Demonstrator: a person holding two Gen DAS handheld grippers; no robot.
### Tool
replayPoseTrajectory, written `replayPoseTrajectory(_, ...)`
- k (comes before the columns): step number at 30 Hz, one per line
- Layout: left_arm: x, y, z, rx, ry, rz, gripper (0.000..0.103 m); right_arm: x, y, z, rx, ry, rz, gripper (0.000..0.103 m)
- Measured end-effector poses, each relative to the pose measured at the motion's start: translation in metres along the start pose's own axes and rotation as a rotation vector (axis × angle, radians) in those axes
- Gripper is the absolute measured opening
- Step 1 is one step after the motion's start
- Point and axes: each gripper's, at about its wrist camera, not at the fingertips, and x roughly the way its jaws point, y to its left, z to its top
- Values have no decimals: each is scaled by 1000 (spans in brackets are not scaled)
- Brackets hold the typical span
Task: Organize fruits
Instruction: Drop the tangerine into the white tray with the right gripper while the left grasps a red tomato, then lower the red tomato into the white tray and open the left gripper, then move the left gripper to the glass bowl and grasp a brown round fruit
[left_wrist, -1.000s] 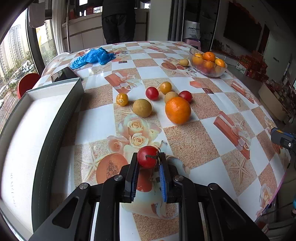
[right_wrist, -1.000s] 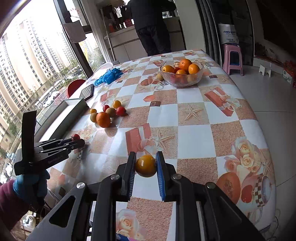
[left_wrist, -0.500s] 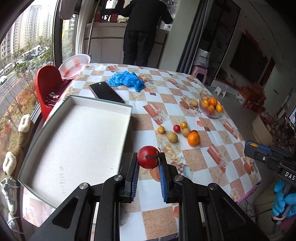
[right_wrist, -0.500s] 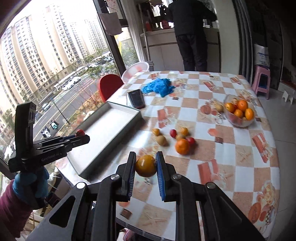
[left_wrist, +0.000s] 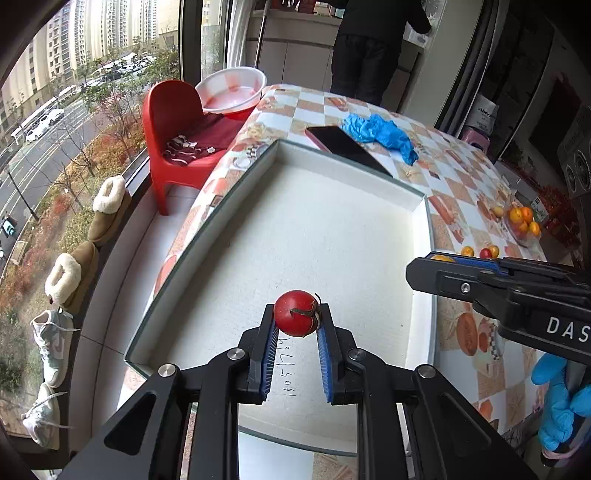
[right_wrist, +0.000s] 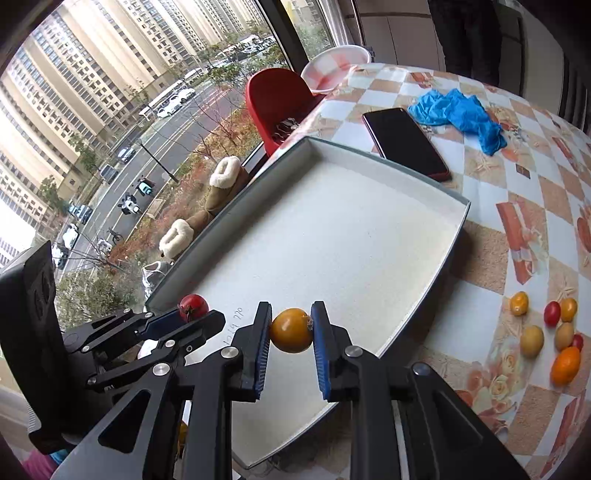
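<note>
Over the white tray (left_wrist: 343, 236), our left claw (left_wrist: 297, 325) pinches a red tomato (left_wrist: 295, 312). Beside it, our right claw (right_wrist: 291, 328) grips a yellow tomato (right_wrist: 291, 330), narrowly parted.

"DAS" on right gripper (left_wrist: 436, 275) body, handwritten digits, unclear, on white tray (left_wrist: 332, 236) floor

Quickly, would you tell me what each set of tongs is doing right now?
Left tongs: closed on the red tomato.
Right tongs: closed on the yellow tomato.

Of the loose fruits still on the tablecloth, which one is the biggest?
The orange, nearest the camera in the cluster right of the tray. It is clearly larger and deeper orange than the small yellow, red and tan fruits above it.
</note>
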Motion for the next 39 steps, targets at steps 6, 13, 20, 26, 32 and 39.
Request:
replayPoseTrajectory(6,30,-7,-12,28,24,48,37,-2,-5,-4,-89,-31,-91,88)
replayPoseTrajectory(13,14,-26,-11,29,-82,94,93,-67,-72,-20,7,-162,-190,90)
replayPoseTrajectory(20,-8,-92,-9,137,-163,30,93,-117,-183,-84,245,-182,-355,92)
replayPoseTrajectory(26,14,-177,-19,267,-93,-64,93,-135,-239,-130,362,-140,-421,92)
replayPoseTrajectory(32,44,-217,-26,292,-20,-55,93,-137,-272,-147,431,-124,-431,92)
replayPoseTrajectory(39,55,-223,5,249,-16,-46,93,-138,-297,-128,498,-157,-345,92)
